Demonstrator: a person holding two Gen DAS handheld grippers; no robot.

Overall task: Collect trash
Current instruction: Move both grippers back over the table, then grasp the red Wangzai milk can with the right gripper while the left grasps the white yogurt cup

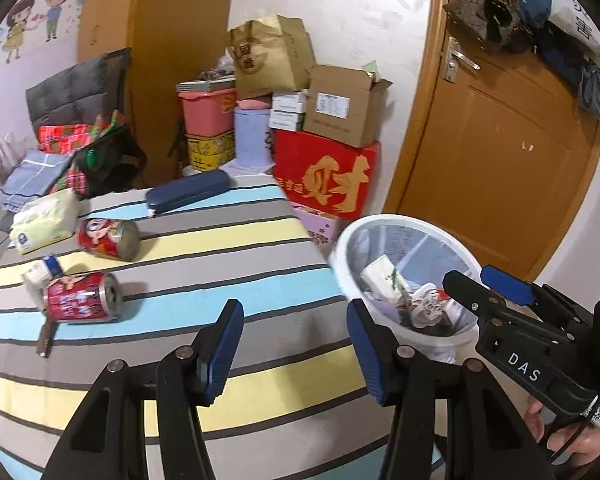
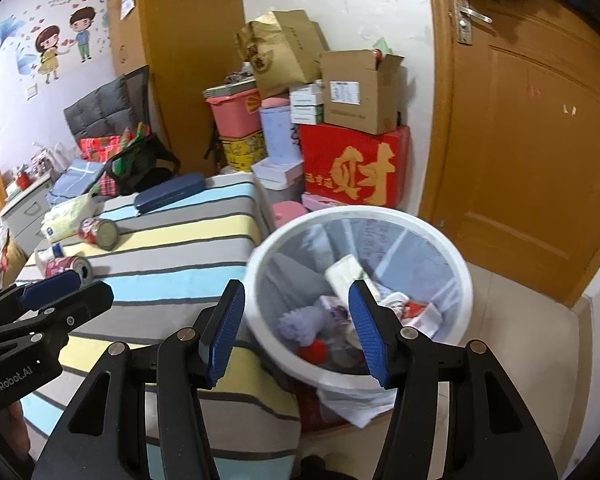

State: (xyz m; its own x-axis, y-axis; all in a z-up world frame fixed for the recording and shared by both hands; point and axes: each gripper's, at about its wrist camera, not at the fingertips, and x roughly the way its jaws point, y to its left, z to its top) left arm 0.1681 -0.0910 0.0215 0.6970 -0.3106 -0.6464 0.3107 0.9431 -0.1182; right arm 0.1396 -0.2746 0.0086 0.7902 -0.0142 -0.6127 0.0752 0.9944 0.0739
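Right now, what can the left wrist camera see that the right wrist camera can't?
Only the left wrist view shows the bags hanging on the door, and the right gripper from the side, over the bin.

Only the right wrist view shows the red ball and fuzzy purple thing inside the bin, and the left gripper from the side.

Both show the white trash bin, two red cans and the striped bed.

wall (image 2: 340, 0): white | door (image 2: 520, 140): wooden (shut) | floor (image 2: 520, 320): pale tile

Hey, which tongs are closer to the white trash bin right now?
Right. The right tongs hang open above the bin; the left tongs are open over the striped bed beside it.
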